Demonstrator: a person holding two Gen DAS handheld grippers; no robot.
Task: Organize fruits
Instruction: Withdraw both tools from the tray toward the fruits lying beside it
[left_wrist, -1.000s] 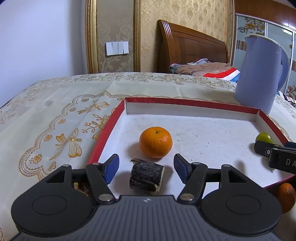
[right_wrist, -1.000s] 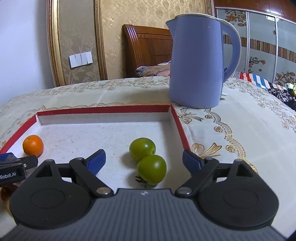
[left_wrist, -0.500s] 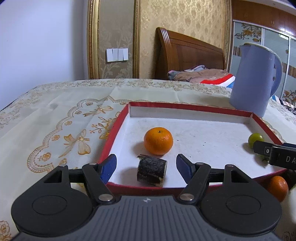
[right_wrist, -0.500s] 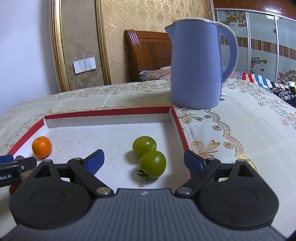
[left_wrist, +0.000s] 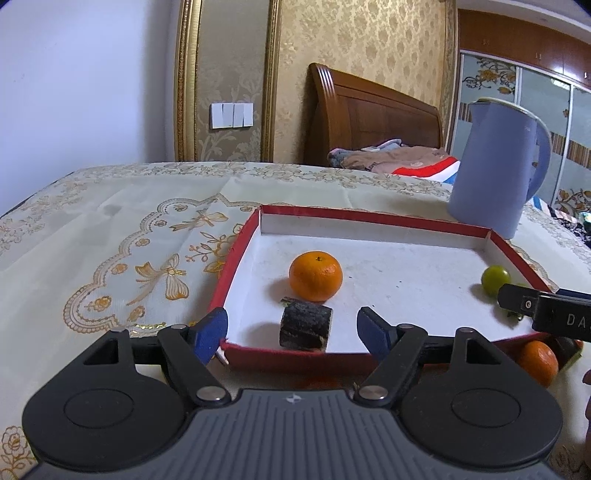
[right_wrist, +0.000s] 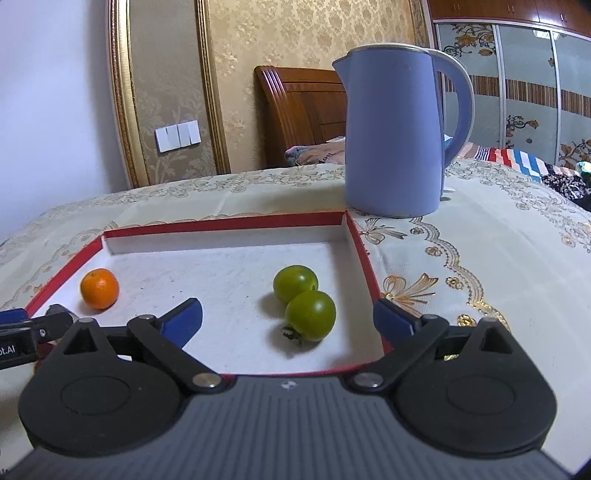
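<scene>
A shallow red-rimmed white tray lies on the table. In it are an orange mandarin, a dark cut stalk piece and two green tomatoes, touching each other at the tray's right side. My left gripper is open and empty, just in front of the tray's near rim, facing the stalk piece. My right gripper is open and empty over the tray's near right corner, the tomatoes between its fingers in view. Another mandarin lies outside the tray by its near right corner.
A tall blue kettle stands on the embroidered tablecloth behind the tray's far right corner. A dark object lies next to the outside mandarin, mostly hidden. A wooden bed headboard is behind the table.
Both grippers have drawn back and up from the tray. The left one was over the stalk piece inside the tray and now is in front of the rim. The fruits have not moved.
</scene>
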